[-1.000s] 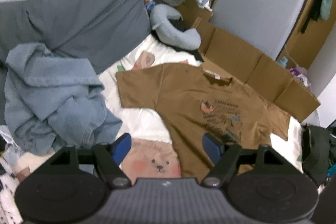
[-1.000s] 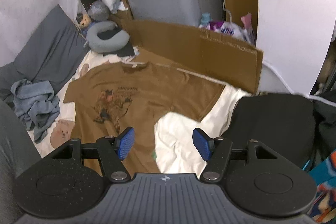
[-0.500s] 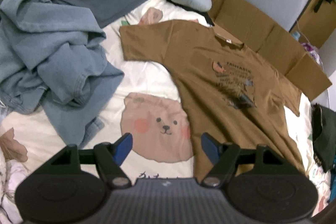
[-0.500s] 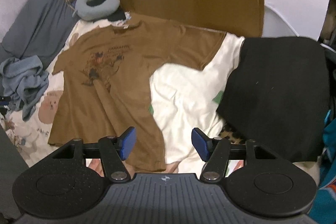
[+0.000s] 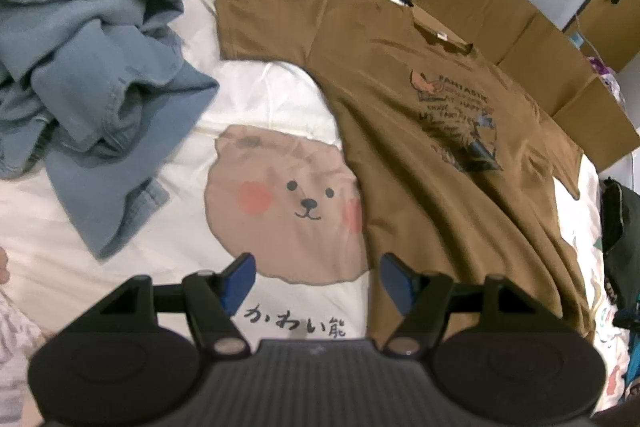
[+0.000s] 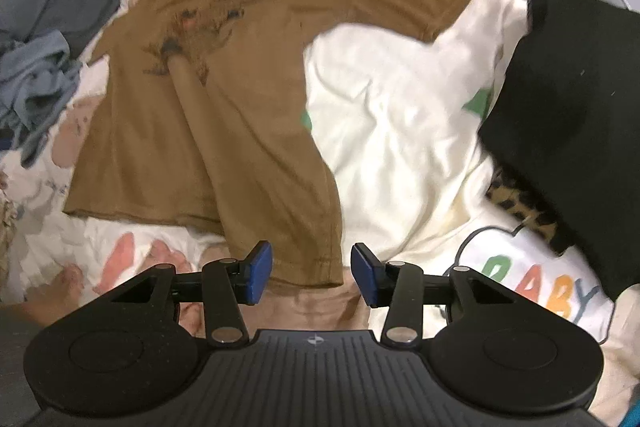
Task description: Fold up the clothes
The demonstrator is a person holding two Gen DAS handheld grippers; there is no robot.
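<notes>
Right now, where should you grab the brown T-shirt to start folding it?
Probably at its bottom hem, by the two near corners. The brown T-shirt lies flat, printed side up, collar farthest away, so the hem is the closest free edge. The right tool, whose jaws have just been closing with nothing pinched yet, sits at the hem's right corner. The left tool is open near the other side.

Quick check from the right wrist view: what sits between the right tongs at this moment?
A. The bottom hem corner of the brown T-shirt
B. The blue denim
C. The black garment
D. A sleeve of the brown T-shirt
A: the right tongs frame the hem corner of the brown T-shirt, with the blue pads not yet pressing on it.
</notes>
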